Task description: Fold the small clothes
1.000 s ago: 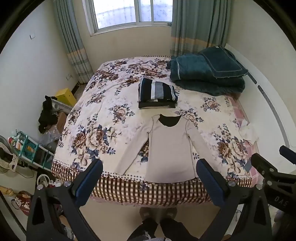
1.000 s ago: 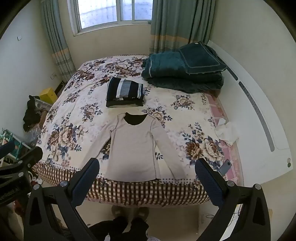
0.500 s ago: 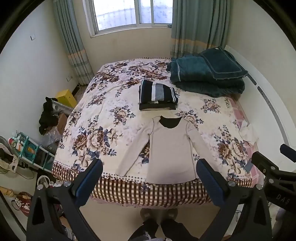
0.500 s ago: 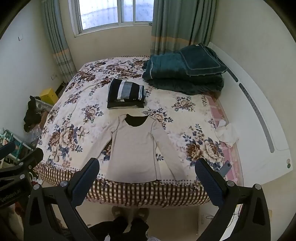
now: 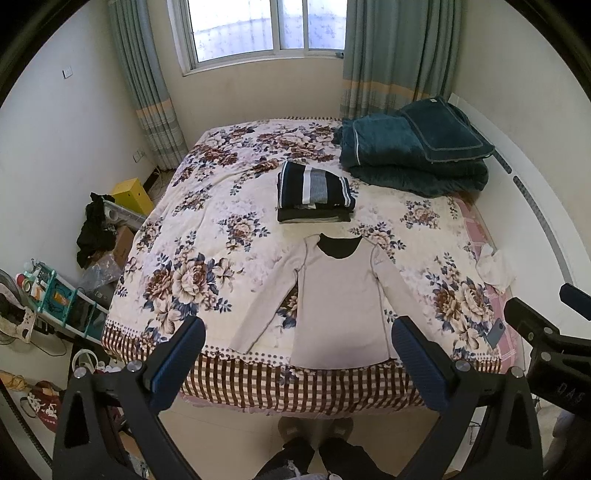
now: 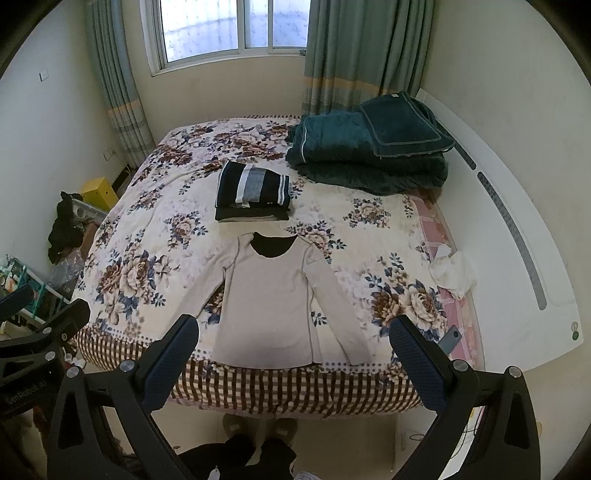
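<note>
A beige long-sleeved top (image 5: 341, 306) lay spread flat, front up, at the near edge of the bed (image 5: 207, 236), its hem reaching the checked border of the floral bedspread and both sleeves angled outward and down. Its dark neckline pointed toward the window (image 5: 269, 26). Just beyond the collar, apart from it, sat a stack of folded clothes (image 5: 314, 192) with a navy, white and grey striped piece on top. Farther back, at the right far corner of the bed, rested a folded teal blanket (image 5: 410, 155). A crumpled white cloth (image 6: 452, 271) lay at the bed's right edge, and a phone (image 6: 448, 339) lay near the right front corner. The left tongs (image 5: 295, 360) hovered above the floor in front of the bed, blue pads spread wide and holding nothing. The right tongs (image 6: 293, 356) hung likewise, spread wide and empty, level with the left ones. Below them the person's feet in slippers (image 6: 258, 424) stood on the floor close to the bed. To the left of the bed stood a yellow box (image 5: 133, 192) and a cluttered rack (image 5: 55, 295).
</note>
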A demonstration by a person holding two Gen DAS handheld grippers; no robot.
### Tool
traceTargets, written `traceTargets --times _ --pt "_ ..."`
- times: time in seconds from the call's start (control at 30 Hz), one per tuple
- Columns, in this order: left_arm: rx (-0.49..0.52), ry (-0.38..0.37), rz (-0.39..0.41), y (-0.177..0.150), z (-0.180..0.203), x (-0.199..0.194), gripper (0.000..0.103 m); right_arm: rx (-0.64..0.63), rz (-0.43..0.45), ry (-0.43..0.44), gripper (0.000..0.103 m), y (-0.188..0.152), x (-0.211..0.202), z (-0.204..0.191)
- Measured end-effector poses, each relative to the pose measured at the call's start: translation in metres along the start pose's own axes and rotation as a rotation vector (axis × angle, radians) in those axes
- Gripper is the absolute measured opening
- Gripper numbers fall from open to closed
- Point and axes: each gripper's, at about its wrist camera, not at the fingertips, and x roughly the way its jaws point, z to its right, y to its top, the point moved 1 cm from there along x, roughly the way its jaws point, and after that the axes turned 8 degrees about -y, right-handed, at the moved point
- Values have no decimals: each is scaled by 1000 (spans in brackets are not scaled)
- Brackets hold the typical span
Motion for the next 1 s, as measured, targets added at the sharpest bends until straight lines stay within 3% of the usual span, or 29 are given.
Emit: traceTargets --times 1.0 --pt "-5 -15 12 2 10 3 103 -2 11 -4 103 -7 -3 -2"
